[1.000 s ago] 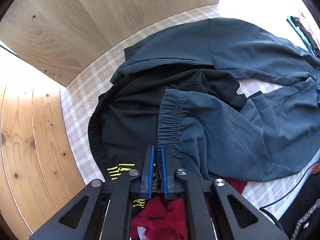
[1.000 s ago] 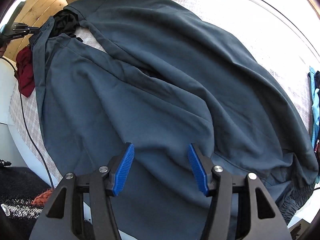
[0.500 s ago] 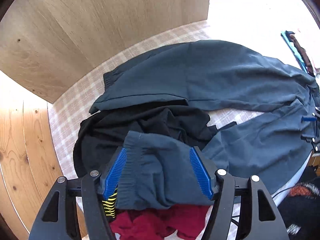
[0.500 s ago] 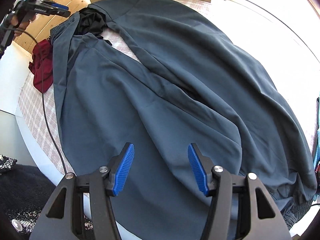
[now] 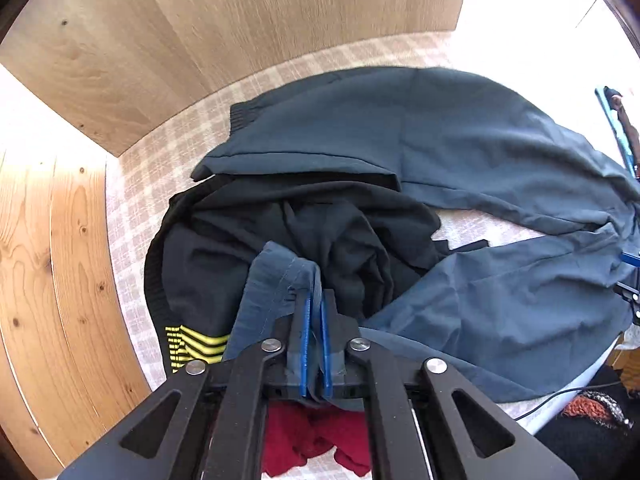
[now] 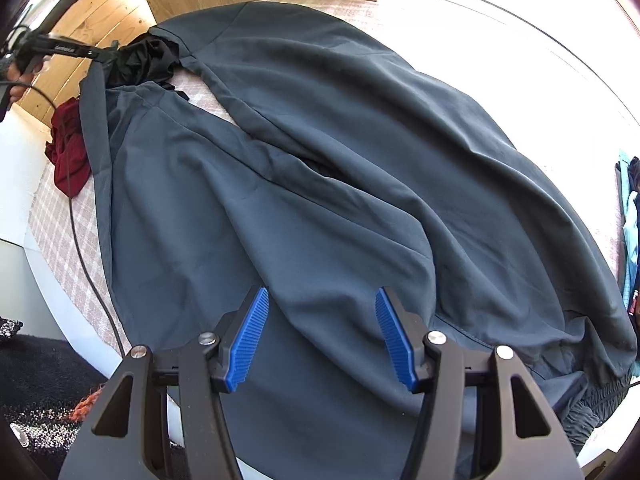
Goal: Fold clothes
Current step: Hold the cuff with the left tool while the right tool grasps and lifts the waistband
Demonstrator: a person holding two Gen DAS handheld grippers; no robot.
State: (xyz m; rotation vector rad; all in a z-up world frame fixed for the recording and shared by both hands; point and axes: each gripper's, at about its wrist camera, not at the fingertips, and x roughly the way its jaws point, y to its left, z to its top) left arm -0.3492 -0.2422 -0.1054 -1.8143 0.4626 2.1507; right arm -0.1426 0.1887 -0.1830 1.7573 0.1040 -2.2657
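Note:
Dark slate-blue trousers [image 6: 360,140] lie spread over a checked cloth [image 5: 132,220], one leg [image 5: 460,136] flat along the far side. My left gripper [image 5: 316,298] is shut on the hem of the nearer leg [image 5: 276,276], which is bunched and lifted over a crumpled black garment [image 5: 280,232]. In the right wrist view the left gripper [image 6: 100,56] shows at the far left end of that leg. My right gripper [image 6: 321,294] hangs open above the trousers' upper part, nothing between its blue pads [image 6: 250,336]. The elastic waistband [image 6: 592,400] lies to its right.
A red garment [image 5: 312,436] lies under the left gripper, beside the black garment's yellow-striped edge [image 5: 196,344]. Wooden panels [image 5: 200,40] and a plank wall [image 5: 48,260] close the far-left corner. A black cable [image 6: 80,248] trails over the cloth's edge. More clothes [image 6: 630,220] sit at the right.
The left gripper was shut on the hem, opened over it half a second ago, and has shut on it again. The right gripper stayed open and pulled back slightly.

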